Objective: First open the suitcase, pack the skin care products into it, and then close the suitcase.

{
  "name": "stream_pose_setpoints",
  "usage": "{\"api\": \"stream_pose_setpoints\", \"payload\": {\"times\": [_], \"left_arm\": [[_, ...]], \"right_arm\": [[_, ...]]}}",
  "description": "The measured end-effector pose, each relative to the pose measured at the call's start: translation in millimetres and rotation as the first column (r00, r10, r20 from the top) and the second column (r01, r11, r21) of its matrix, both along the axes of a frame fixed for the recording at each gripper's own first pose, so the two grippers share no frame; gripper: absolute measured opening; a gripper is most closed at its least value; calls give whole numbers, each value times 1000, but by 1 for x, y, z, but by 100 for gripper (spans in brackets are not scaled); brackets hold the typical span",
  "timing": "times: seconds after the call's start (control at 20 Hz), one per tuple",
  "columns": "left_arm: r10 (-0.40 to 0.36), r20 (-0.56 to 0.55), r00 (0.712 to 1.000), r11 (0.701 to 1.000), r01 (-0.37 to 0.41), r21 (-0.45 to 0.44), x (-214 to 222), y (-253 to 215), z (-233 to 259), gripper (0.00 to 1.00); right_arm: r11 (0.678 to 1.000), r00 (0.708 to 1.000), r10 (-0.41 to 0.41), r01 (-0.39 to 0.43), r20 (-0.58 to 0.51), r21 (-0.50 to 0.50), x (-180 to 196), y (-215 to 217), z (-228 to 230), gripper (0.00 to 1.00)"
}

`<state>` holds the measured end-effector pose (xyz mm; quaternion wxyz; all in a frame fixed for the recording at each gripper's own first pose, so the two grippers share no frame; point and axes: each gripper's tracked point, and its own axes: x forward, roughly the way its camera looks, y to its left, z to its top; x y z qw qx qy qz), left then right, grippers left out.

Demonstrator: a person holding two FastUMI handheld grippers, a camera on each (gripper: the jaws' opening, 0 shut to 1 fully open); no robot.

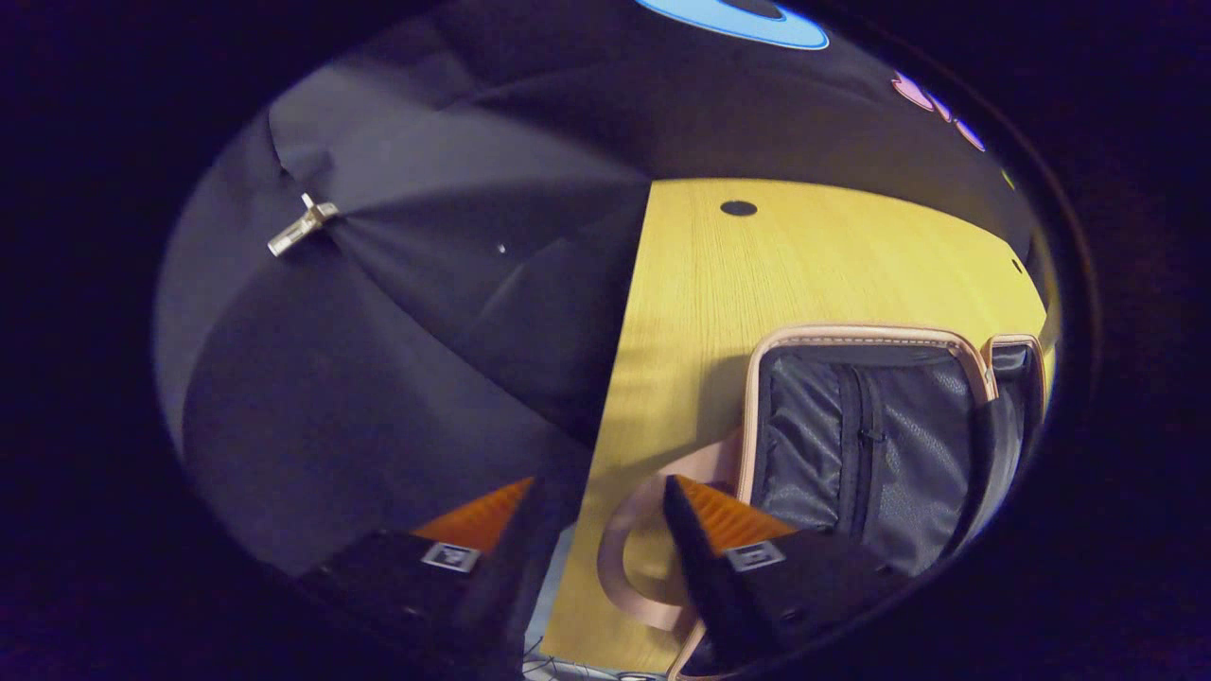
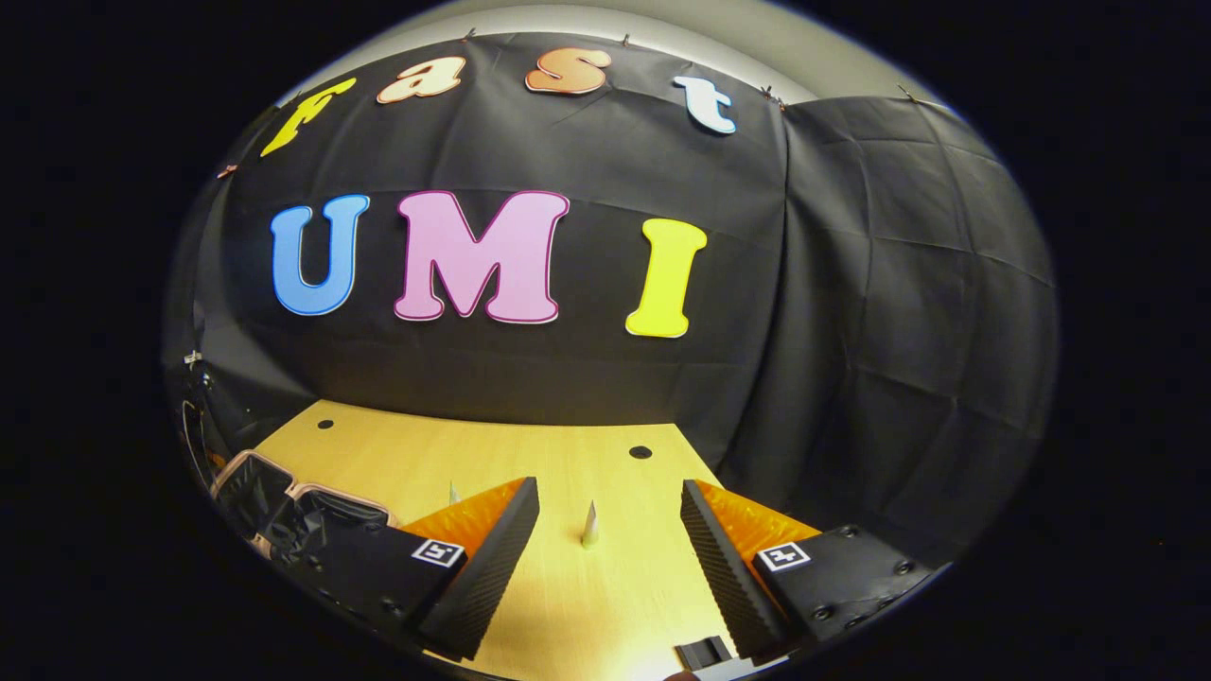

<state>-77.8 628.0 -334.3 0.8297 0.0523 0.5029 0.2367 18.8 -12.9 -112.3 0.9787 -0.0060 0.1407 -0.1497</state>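
The suitcase (image 1: pixel 880 445) lies open on the yellow wooden bench (image 1: pixel 757 274), toward the bench's left edge as the left gripper view has it. Its grey fabric lining with a zipped mesh divider faces up inside a pale pink rim. A pink carry handle (image 1: pixel 629 558) loops out from the shell at the near side, just beside the left claw (image 1: pixel 601 534), whose fingers stand apart and grip nothing; one finger hangs over the bench edge, the other over the handle.

In the right gripper view the right claw (image 2: pixel 610 549) hovers over bare bench with its fingers wide apart and empty. Between them, farther off, stands a small pale pointed item (image 2: pixel 590 526), probably a slim skin care tube or its cap; it is too small to tell. The suitcase (image 2: pixel 284 501) sits at the far left there.

The shell looks rigid and smooth, so it may slide under a push; the lid is best taken by its rim or the handle. The lining is soft and will give. The small item looks light and easy to tip, so a low, centred pinch on its body suits it.
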Motion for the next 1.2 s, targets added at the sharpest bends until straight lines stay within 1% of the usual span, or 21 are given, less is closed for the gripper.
{"api": "stream_pose_setpoints", "payload": {"times": [0.05, 0.1, 0.15, 0.2, 0.25, 0.3, 0.35, 0.4, 0.45, 0.5, 0.6, 0.65, 0.7, 0.85, 0.9, 0.95, 1.0, 1.05, 1.1, 1.2], "left_arm": [[-30, 54, 998, 999, 28, 33, 7, -5, 13, 100], [-68, 109, 992, 996, 60, 70, 15, -17, 38, 95], [-116, 162, 980, 990, 101, 99, 24, -34, 63, 97], [-172, 221, 960, 981, 147, 125, 33, -55, 91, 96], [-220, 283, 934, 973, 188, 134, 43, -83, 118, 96], [-259, 340, 904, 965, 230, 123, 51, -116, 141, 96], [-286, 407, 868, 958, 260, 121, 58, -149, 167, 96], [-318, 487, 813, 947, 301, 115, 70, -187, 188, 96], [-338, 543, 768, 934, 343, 97, 78, -221, 203, 96], [-356, 580, 732, 917, 395, 65, 85, -261, 216, 96], [-393, 611, 687, 868, 496, 1, 94, -348, 228, 96], [-419, 623, 660, 825, 563, -41, 102, -395, 224, 96], [-441, 625, 644, 786, 614, -78, 106, -436, 215, 97], [-512, 578, 635, 689, 706, -164, 113, -532, 168, 97], [-530, 544, 651, 668, 715, -205, 118, -557, 146, 97], [-539, 513, 668, 654, 716, -244, 124, -577, 127, 97], [-533, 474, 701, 663, 694, -279, 128, -590, 109, 97], [-522, 425, 740, 681, 661, -315, 138, -602, 89, 97], [-490, 395, 777, 708, 619, -340, 149, -604, 76, 98], [-408, 345, 845, 737, 528, -422, 162, -621, 50, 98]], "right_arm": [[1000, 1000, -5, 5, 2, -2, 1, -2, -3, 96], [1000, 1000, -9, 9, 3, -2, 2, -4, -5, 96], [1000, 1000, -10, 10, 2, 2, 3, -6, -8, 96], [1000, 1000, -9, 9, 0, 8, 5, -6, -10, 96], [1000, 1000, -3, 3, -2, 8, 7, -7, -13, 96], [1000, 1000, 2, -2, -1, 3, 10, -8, -14, 96], [1000, 1000, 6, -6, 5, -6, 13, -11, -13, 96], [1000, 1000, 10, -10, 14, -13, 16, -12, -10, 96], [1000, 1000, 13, -12, 20, -12, 18, -13, -9, 96], [1000, 999, 17, -17, 31, -5, 19, -13, -9, 96], [999, 998, 35, -35, 46, 13, 23, -9, -9, 95], [999, 998, 46, -47, 47, 16, 23, -10, -12, 96], [998, 997, 56, -57, 49, 16, 25, -10, -14, 96], [996, 994, 91, -93, 65, 17, 27, -14, -12, 96], [995, 993, 99, -101, 69, 28, 28, -15, -12, 96], [993, 992, 105, -109, 73, 42, 28, -18, -13, 96], [992, 991, 111, -116, 73, 57, 27, -21, -14, 96], [991, 991, 108, -113, 74, 67, 27, -26, -16, 96], [990, 992, 110, -115, 63, 82, 26, -31, -21, 96], [985, 991, 129, -131, 28, 109, 23, -42, -39, 96]]}}
